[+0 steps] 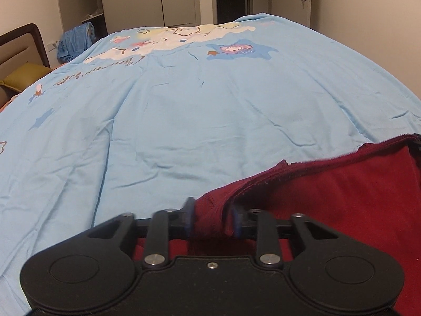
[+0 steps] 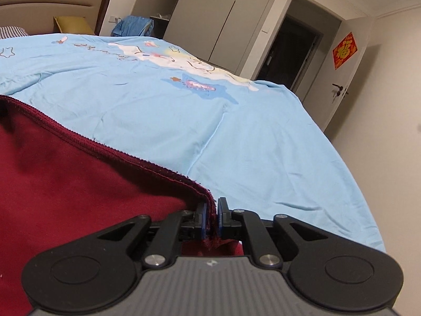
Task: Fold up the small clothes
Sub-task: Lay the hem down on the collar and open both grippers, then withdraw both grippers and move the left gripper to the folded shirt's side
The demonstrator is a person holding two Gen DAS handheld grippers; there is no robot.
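Note:
A dark red garment point(image 1: 329, 189) is stretched between my two grippers above a light blue bedsheet point(image 1: 184, 110). My left gripper point(image 1: 211, 217) is shut on one corner of the garment's ribbed hem, a thick bunch of cloth between its pads. My right gripper point(image 2: 212, 217) is shut on the other corner of the garment point(image 2: 65, 179), the cloth pinched thin between its blue pads. The hem edge runs taut from one gripper towards the other. The lower part of the garment is hidden below the grippers.
The bedsheet point(image 2: 236, 131) has cartoon prints at its far side. A brown headboard point(image 2: 52, 2) and a yellow pillow point(image 2: 71, 25) are at the far left. Blue cloth point(image 1: 76, 39) lies by the wardrobe. An open doorway point(image 2: 292, 52) and a door stand beyond the bed.

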